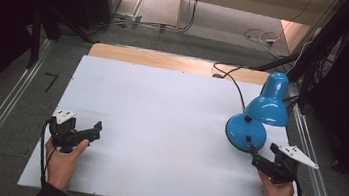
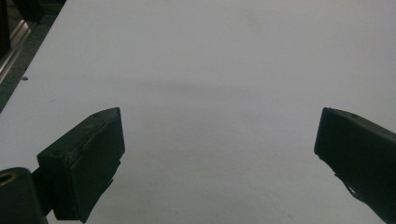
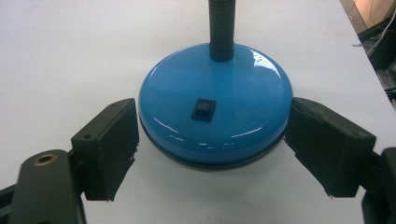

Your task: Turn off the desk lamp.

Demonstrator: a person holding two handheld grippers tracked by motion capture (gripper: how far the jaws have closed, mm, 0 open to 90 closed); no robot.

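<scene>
A blue desk lamp stands at the right of the white table top (image 1: pixel 159 126). Its round base (image 1: pixel 244 129) carries a black rocker switch (image 3: pixel 204 108) and a black flexible neck (image 3: pixel 221 28), and its shade (image 1: pixel 269 107) hangs over the far side. My right gripper (image 1: pixel 252 149) reaches the base from the near side. In the right gripper view its jaws sit against the two sides of the base (image 3: pixel 215 84), so the right gripper (image 3: pixel 212 121) is shut on it. My left gripper (image 1: pixel 96 131) rests low at the near left. Its jaws stand wide apart, so the left gripper (image 2: pixel 219 135) holds nothing over bare white surface.
The lamp's black cable (image 1: pixel 230 77) runs off the far edge over a strip of bare wood (image 1: pixel 167 59). Metal rails (image 1: pixel 5 107) flank the table on the floor, and the table's right edge lies close to my right hand.
</scene>
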